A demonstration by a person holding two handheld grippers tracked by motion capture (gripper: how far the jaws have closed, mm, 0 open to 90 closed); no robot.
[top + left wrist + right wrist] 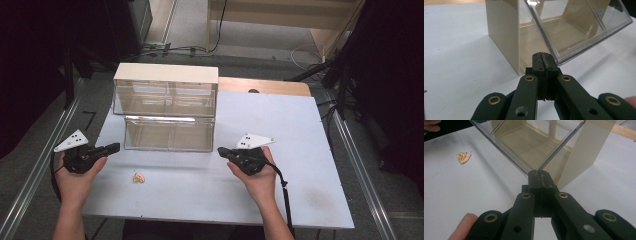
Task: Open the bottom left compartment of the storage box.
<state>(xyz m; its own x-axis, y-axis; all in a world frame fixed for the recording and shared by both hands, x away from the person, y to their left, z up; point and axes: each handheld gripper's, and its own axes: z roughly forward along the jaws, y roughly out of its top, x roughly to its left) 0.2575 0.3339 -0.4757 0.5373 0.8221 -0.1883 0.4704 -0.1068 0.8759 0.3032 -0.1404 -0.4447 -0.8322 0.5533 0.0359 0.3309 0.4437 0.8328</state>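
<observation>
A: What is on the white table (300,150)?

B: A box (166,107) with a cream top and see-through plastic drawers. It stands at the back, a bit left of the middle. The lower drawer (169,133) sticks out toward the person.

A: Where are the hands?

B: Both come up from the bottom of the high view. The left hand (76,181) holds the left gripper (116,146) at the left edge of the table. It points right, at the left end of the lower drawer.

A: And the other one?

B: The right hand (259,177) holds the right gripper (221,150). It points left, at the right end of that same drawer, very close to its corner.

A: Are the jaws apart?

B: No. In the left gripper view the two black jaws are pressed flat together, with nothing between them. Their tip sits right by the drawer's clear corner (560,61). I cannot tell if it touches.

A: And the right ones?

B: The same. They are pressed together too and hold nothing. Their tip is up against the clear corner (530,171) of the drawer.

A: Anything else on the table?

B: A little orange and cream thing (139,177). It lies alone near the front, between the two hands but closer to the left one. It is too small to tell what it is.
</observation>
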